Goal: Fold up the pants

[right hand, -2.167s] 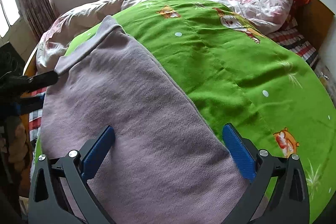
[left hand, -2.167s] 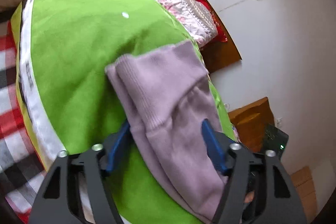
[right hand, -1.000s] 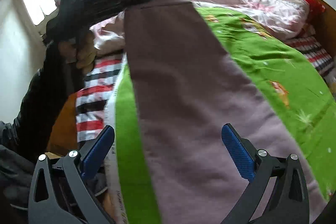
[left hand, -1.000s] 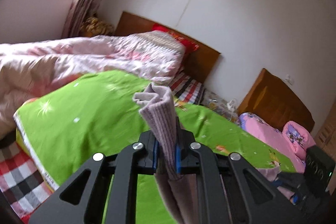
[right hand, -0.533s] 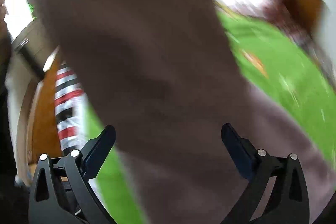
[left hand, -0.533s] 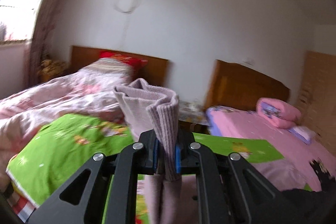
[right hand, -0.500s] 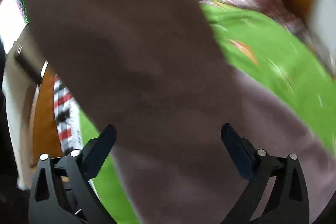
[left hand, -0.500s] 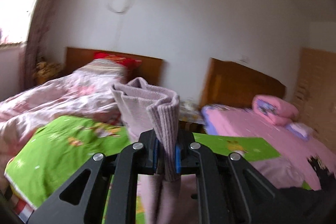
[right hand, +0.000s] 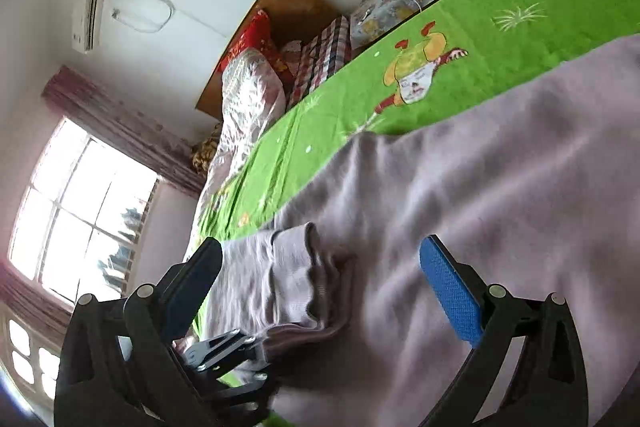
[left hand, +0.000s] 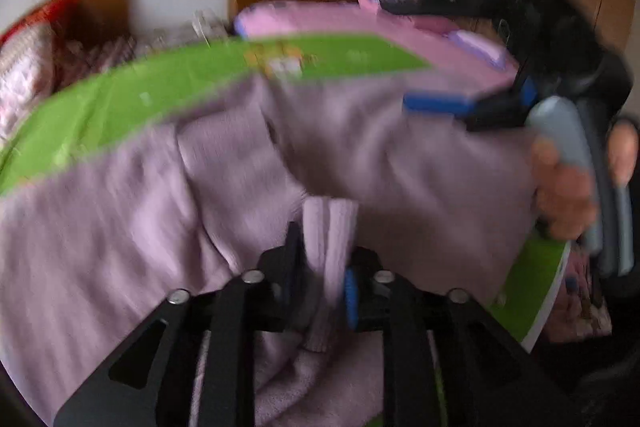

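Two grippers are over the soft lilac knit pants [left hand: 400,155], which lie spread and rumpled across the bright green cartoon-print blanket [left hand: 120,95] on the bed. Your left gripper [left hand: 326,267] has the ribbed cuff [left hand: 330,227] of the pants standing up between its jaws; those jaws have just been opening, and through the motion blur it looks as if the pads no longer press on the fabric, though I would not swear to it. Your right gripper [right hand: 320,283] hangs over the pants with its jaws spread wide and nothing grasped, the blue pads [right hand: 450,293] well clear of each other. From the left wrist view, your right hand [left hand: 564,187] wraps the grey handle [left hand: 568,143] at the far right.
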Demonstrator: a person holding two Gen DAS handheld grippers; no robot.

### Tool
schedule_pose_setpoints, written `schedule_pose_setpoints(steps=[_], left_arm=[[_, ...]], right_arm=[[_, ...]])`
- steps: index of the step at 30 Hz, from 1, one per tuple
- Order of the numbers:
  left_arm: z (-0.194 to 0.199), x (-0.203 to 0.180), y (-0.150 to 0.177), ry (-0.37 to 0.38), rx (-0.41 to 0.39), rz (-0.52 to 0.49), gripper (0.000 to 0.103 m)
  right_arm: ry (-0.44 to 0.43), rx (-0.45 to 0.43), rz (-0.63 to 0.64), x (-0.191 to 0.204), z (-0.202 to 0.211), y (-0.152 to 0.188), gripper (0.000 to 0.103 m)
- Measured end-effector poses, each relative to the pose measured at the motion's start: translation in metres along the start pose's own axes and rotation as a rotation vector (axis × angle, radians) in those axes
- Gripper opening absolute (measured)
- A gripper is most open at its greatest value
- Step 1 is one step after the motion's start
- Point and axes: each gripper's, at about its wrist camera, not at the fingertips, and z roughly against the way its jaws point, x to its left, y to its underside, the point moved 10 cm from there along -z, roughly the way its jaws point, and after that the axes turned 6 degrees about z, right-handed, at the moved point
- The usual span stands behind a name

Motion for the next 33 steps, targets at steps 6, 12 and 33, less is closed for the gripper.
schedule_pose_setpoints(steps=[6,12,33], left_arm=[[0.105,0.045,-0.030,0.112,-0.297,0.199,0.093],[0.155,0.134,0.012,-0.151,-0.368,0.408,0.095],[0.146,0.127,0.092,-0.337,-0.223,0.250,0.096]], right_arm=[[0.022,0.125,0.043,0.005,-0.020,0.035,0.097],[0.032,0.325,0.150,0.031,-0.044,0.093,0.097],[-0.084,0.240,0.071,0.063,-0.047,0.088,0.018]])
